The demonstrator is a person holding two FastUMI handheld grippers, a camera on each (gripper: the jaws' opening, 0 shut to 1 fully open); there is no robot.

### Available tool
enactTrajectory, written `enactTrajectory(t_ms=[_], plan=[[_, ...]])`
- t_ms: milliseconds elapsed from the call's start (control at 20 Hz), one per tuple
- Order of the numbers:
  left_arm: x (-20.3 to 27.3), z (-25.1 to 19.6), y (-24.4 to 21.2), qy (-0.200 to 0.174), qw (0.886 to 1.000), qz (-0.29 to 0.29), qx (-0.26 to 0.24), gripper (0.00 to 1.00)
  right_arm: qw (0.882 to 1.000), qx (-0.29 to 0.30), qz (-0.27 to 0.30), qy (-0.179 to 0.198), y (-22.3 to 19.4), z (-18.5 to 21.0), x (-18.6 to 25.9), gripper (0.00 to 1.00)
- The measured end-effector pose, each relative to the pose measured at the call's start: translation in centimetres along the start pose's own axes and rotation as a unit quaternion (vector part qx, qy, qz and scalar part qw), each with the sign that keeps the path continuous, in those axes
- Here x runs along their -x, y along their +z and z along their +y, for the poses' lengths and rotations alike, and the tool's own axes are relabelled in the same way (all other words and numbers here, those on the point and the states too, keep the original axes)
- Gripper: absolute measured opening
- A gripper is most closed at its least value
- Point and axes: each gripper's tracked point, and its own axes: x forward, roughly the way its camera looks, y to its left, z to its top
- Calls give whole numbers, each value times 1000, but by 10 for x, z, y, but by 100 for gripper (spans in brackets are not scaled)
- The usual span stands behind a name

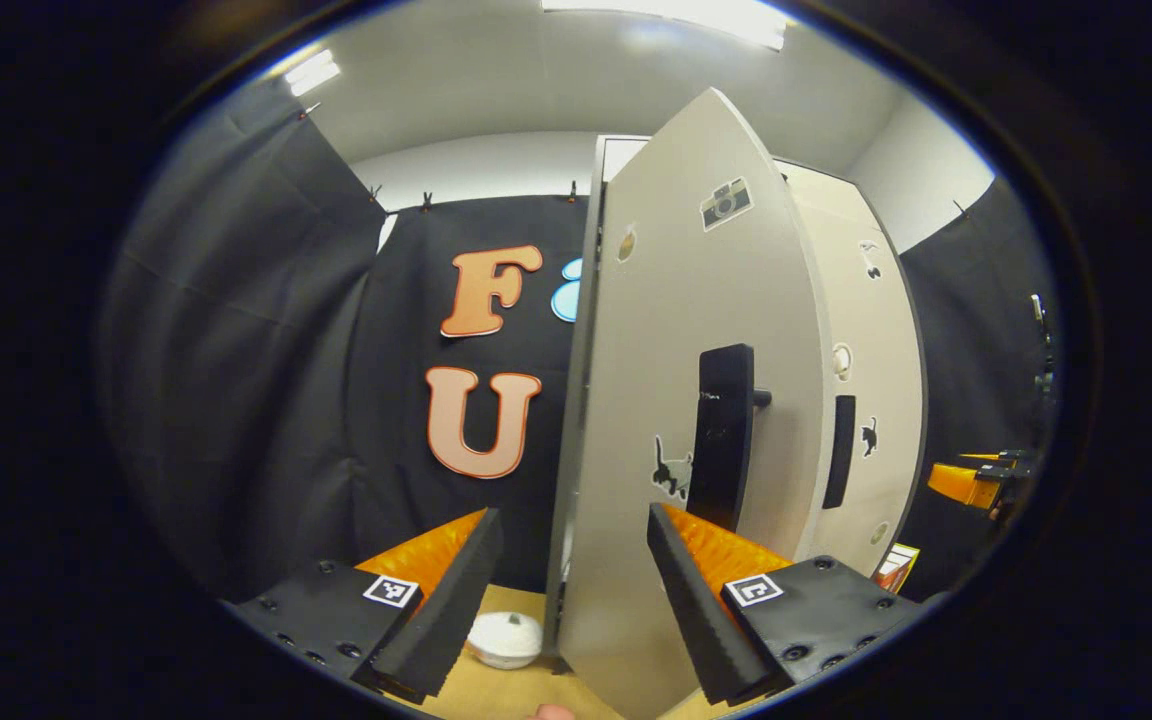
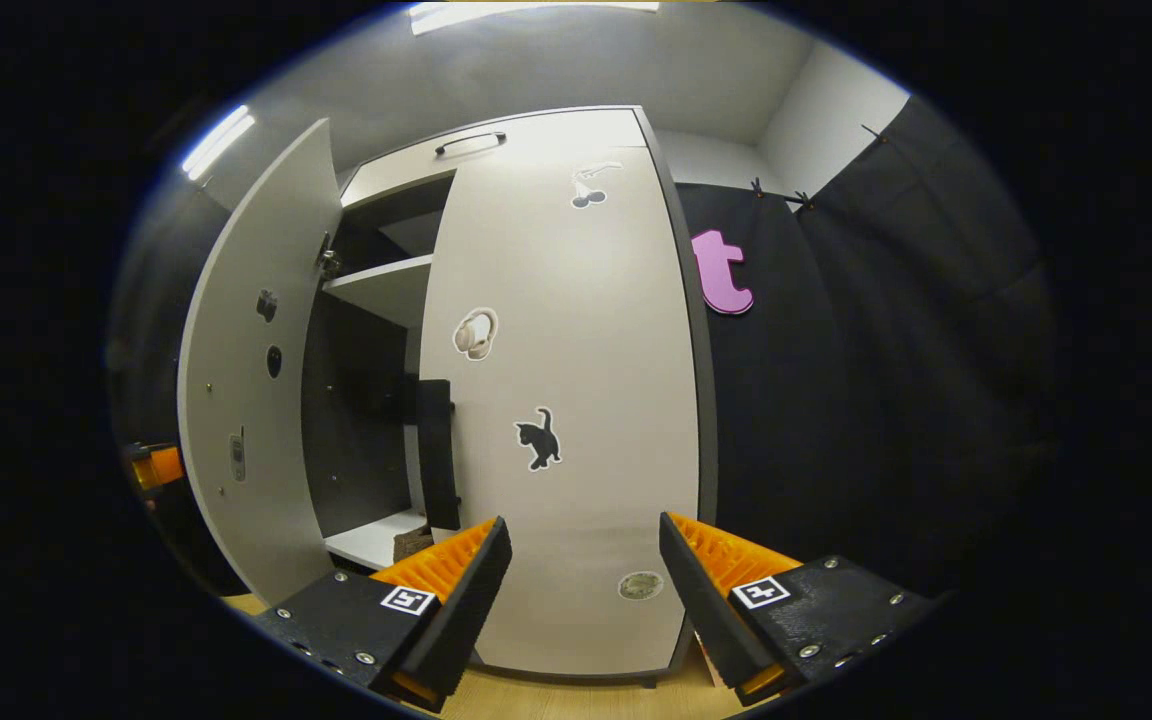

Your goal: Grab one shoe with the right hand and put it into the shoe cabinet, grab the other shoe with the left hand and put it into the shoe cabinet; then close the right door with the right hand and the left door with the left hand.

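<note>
Right door [image 2: 566,400] looks shut; my right tool [image 2: 584,590] hangs open before it. Left tool [image 1: 571,590], open, straddles the left door [image 1: 681,400] edge: push it closed next.

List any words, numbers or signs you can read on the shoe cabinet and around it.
No readable text.
Right door: no words; cat sticker and headphone sticker are pictures.
Left door: camera sticker, picture only.
Square marker: black-and-white pattern, no letters.
Small box beside the cabinet: print too small to read.
</note>
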Motion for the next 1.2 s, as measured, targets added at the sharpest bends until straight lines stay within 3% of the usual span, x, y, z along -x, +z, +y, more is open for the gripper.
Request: enactTrajectory(t_ms=[150, 400, 1200], plan=[[-11, -42, -10, -42, 999, 8, -5, 96, 1000, 12, -3, -11, 5, -11, 6, 92], [-21, -86, -20, -76, 997, 8, -5, 96, 1000, 16, -4, -25, 7, -24, 17, 92], [-101, -119, -23, -69, 997, 3, -17, 96, 999, 17, 10, -26, -7, -30, 27, 92]])
